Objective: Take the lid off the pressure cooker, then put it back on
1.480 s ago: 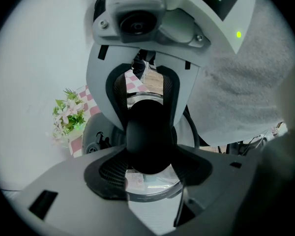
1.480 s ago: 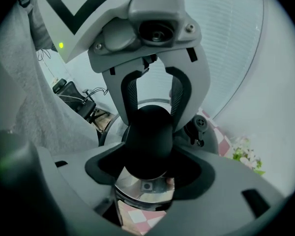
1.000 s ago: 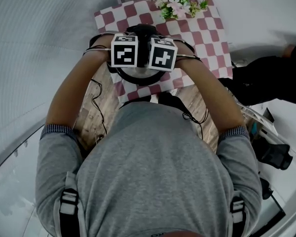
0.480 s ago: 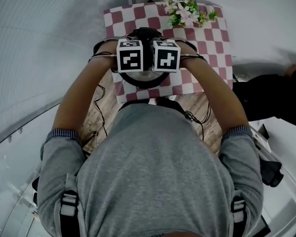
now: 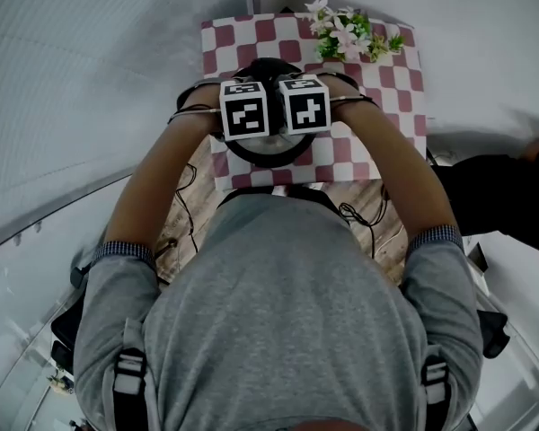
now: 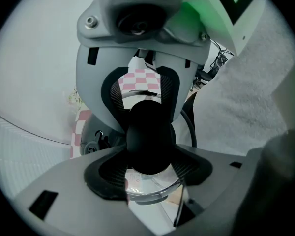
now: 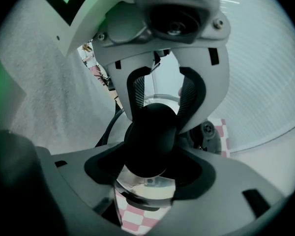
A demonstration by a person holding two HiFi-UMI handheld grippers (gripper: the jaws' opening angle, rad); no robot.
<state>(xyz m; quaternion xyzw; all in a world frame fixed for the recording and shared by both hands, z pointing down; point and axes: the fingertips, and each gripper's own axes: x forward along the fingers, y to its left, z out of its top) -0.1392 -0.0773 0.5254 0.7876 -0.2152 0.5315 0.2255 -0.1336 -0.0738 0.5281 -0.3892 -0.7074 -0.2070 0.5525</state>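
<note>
One steel lid (image 6: 148, 183), black knob (image 6: 150, 137)

We saw a maroon-and-white checked cloth (image 5: 388, 106), a black knob (image 6: 148, 136) on the silvery lid (image 7: 148, 187), and pale pink flowers (image 5: 341, 32).

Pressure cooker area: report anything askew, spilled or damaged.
Nothing stands out. The pressure cooker sits on the checkered cloth, no spill shows, the flowers lie at its far corner, and the left hand-held gripper and right hand-held gripper both clamp the lid knob.
</note>
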